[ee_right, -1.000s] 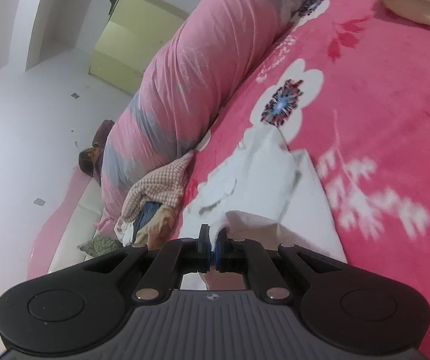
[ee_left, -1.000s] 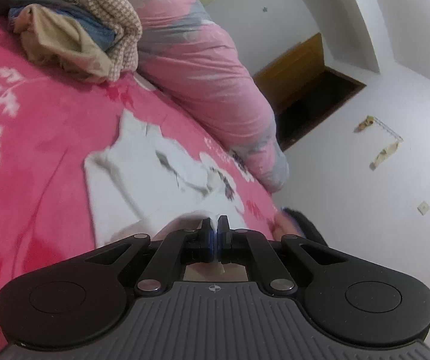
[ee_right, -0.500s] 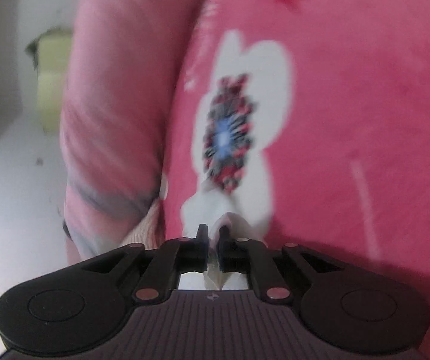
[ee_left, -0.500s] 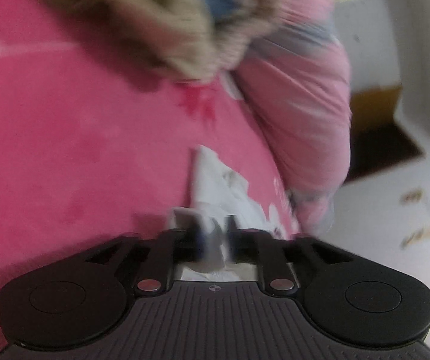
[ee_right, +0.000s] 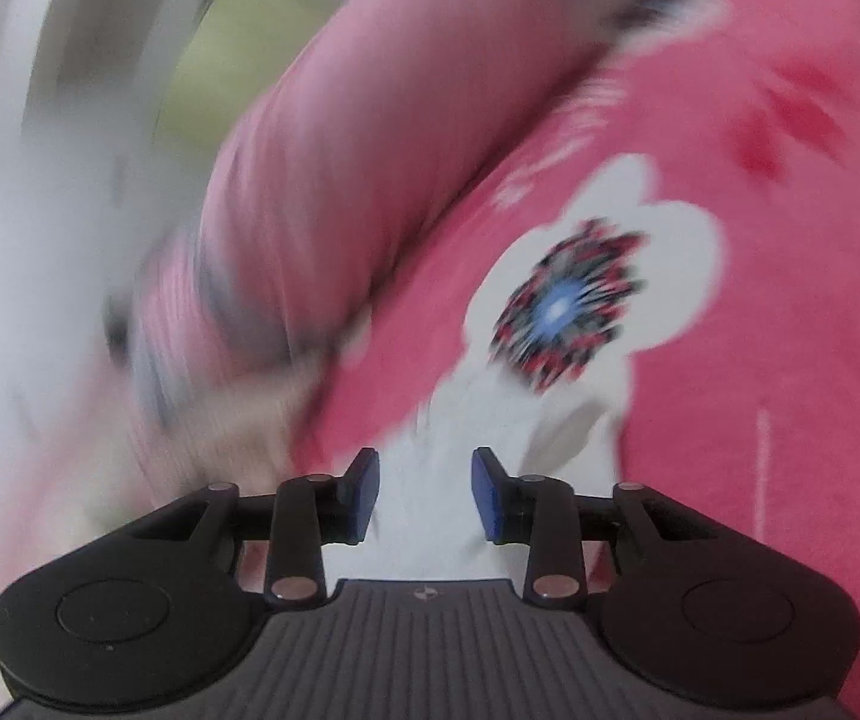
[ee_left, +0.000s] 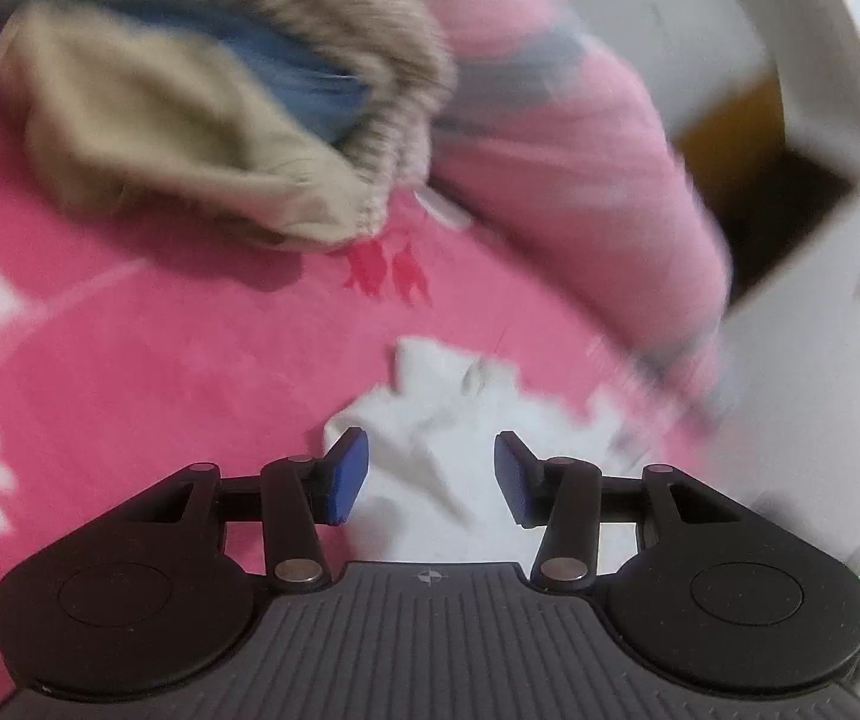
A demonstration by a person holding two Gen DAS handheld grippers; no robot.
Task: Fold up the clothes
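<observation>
Beneath both of your grippers spreads a bright pink fleece bedspread (ee_left: 129,360) printed with white branches and red sprigs. In the right wrist view it (ee_right: 790,360) also carries a big white flower with a blue, red and black centre (ee_right: 568,306).

Along the far edge of the bed lies a long rolled quilt in pale pink with grey-blue patches (ee_left: 580,168). The right wrist view shows the same roll (ee_right: 339,192) running up to the left, heavily blurred. Past it, the left wrist view shows a white wall and a dark opening with a brown wooden frame (ee_left: 772,174).

At the top left of the left wrist view sits a loose heap of unfolded clothes (ee_left: 201,96): a beige piece in front, something blue in the middle, and a brown-and-cream knit or check piece over the top. It rests on the bedspread, well apart from your gripper.

The crumpled white cotton garment (ee_left: 460,420) lies on the bedspread directly ahead of your left gripper (ee_left: 430,477). Its blue-padded fingers (ee_left: 348,474) stand wide apart with the cloth lying between and below them, nothing pinched.

Your right gripper (ee_right: 423,495) hangs over the same white garment (ee_right: 430,480), near the printed flower. Its jaws are likewise spread, blue pads (ee_right: 366,495) clear of the cloth.
</observation>
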